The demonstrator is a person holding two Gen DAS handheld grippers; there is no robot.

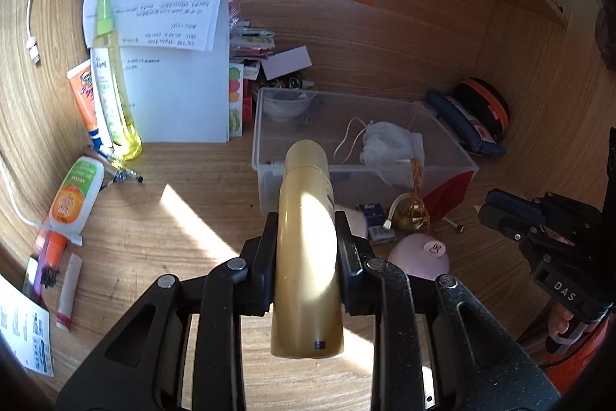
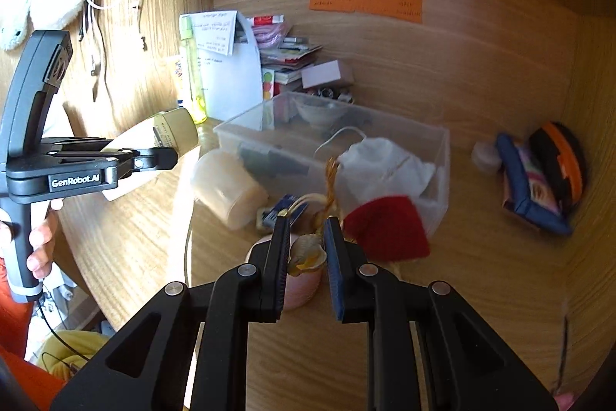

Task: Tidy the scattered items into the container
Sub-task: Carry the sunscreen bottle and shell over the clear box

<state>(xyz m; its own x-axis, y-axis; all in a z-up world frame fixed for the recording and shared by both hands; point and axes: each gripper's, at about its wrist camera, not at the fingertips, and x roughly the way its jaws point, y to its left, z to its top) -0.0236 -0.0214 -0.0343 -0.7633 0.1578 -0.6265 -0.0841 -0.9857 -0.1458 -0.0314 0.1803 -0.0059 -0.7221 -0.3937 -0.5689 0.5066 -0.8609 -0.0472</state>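
My left gripper [image 1: 306, 230] is shut on a gold bottle [image 1: 306, 257], held above the desk just in front of the clear plastic container [image 1: 442, 130]; it also shows in the right wrist view [image 2: 154, 156] with the bottle [image 2: 169, 133]. The container [image 2: 435, 141] holds a white cloth pouch [image 2: 385, 164] and a small bowl [image 2: 319, 114]. My right gripper [image 2: 306, 230] is closed around a small gold trinket [image 2: 308, 253] with a tassel, over a pink round item [image 2: 304, 287]. A red cloth [image 2: 389, 230] lies against the container's front corner.
A cream jar [image 2: 227, 187] and a small blue packet [image 2: 287, 210] lie in front of the container. A tall yellow spray bottle [image 1: 113, 83], tubes [image 1: 75, 195] and papers [image 1: 173, 64] stand at the left. A blue pouch [image 2: 535, 180] and a black-orange item [image 2: 562, 156] rest at the right wall.
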